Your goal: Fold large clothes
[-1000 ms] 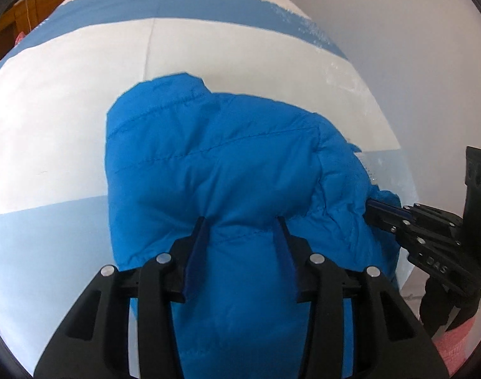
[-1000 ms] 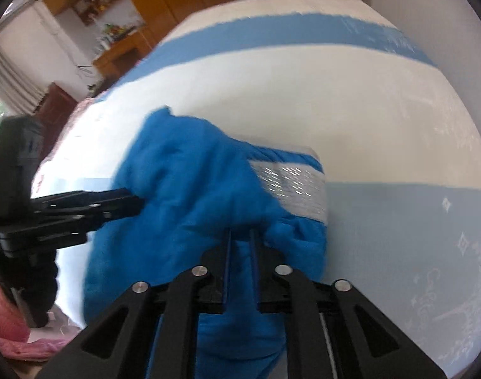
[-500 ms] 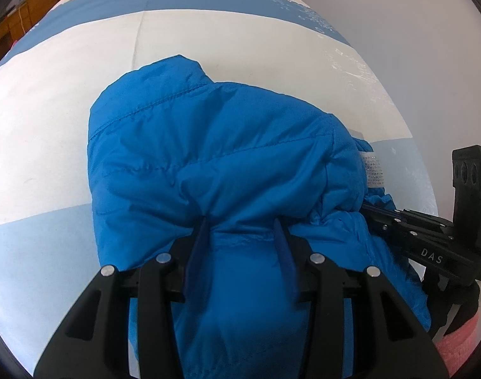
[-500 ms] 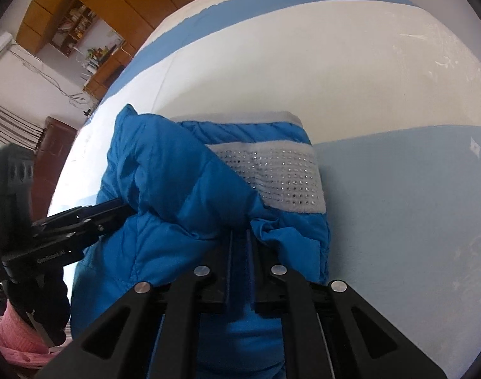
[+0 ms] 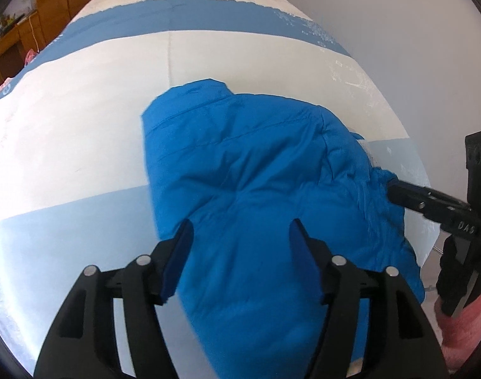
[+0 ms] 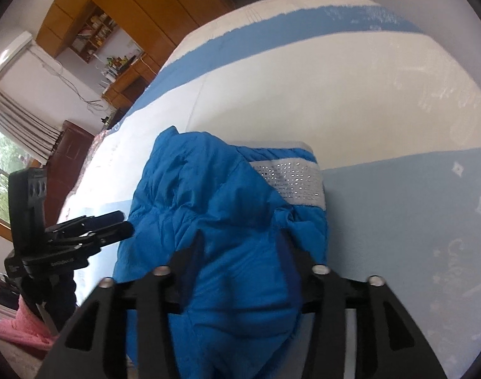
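A blue jacket (image 5: 256, 173) lies folded in a puffy heap on the bed (image 5: 82, 120), across the line where the white band of the cover meets the pale blue band. A silver studded strip (image 6: 291, 180) shows on its right side.

The left tool (image 5: 239, 237) hangs over the jacket's near part with its fingers wide apart, gripping nothing. The right tool (image 6: 240, 249) is also spread, its fingers either side of a bulge of fabric; in the left view its tips (image 5: 395, 189) touch the jacket's right edge.

A wooden cupboard (image 6: 139, 3) stands beyond the bed. Pink cloth (image 6: 25, 328) lies low at the left.
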Tool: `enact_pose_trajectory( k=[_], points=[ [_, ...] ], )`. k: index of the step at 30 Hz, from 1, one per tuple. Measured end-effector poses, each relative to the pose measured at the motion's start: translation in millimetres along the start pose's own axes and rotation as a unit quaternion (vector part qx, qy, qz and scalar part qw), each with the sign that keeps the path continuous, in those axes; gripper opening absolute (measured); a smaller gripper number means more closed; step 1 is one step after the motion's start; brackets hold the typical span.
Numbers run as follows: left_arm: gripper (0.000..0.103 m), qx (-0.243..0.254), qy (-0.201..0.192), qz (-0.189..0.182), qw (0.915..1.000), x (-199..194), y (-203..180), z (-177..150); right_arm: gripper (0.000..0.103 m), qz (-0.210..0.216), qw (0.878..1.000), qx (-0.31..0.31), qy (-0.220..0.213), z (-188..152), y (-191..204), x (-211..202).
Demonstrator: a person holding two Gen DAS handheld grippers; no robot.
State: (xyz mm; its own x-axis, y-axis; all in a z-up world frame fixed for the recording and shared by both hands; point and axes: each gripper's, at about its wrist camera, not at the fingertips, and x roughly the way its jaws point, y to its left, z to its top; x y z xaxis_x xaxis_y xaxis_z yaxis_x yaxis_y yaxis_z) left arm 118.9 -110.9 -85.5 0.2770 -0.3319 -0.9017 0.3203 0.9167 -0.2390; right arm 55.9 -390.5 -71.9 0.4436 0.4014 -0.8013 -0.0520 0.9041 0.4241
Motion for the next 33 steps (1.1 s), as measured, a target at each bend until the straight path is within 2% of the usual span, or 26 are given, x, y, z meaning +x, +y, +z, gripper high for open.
enact_pose_trajectory(
  k=[6,12,14,19,29,33],
  points=[
    [0.072,0.005,-0.014,0.007,0.9999,-19.0,8.1,-18.6,0.079,0.015,1.0,0.004,-0.001,-12.5,-8.5,-14.4],
    [0.08,0.001,-0.027,0.003,0.9996,-30.8,18.6,-31.3,0.088,0.057,0.997,0.043,0.01,-23.3,-28.3,-11.4],
    [0.081,-0.001,-0.028,-0.001,0.9996,-33.3,23.4,-33.5,0.089,0.069,0.996,0.057,0.012,-26.2,-35.2,-10.5],
    [0.086,-0.002,-0.026,-0.019,0.9995,-33.2,27.9,-38.3,0.095,0.128,0.988,0.09,0.019,-33.4,-49.8,-2.3],
    [0.088,0.0,-0.003,-0.037,0.9993,-18.6,37.6,-48.9,0.099,0.159,0.979,0.114,0.055,-52.2,-69.2,23.5],
    [0.088,-0.001,0.016,-0.073,0.9972,-2.9,40.7,-52.4,0.099,0.194,0.97,0.129,0.067,-57.7,-76.0,39.0]
  ],
)
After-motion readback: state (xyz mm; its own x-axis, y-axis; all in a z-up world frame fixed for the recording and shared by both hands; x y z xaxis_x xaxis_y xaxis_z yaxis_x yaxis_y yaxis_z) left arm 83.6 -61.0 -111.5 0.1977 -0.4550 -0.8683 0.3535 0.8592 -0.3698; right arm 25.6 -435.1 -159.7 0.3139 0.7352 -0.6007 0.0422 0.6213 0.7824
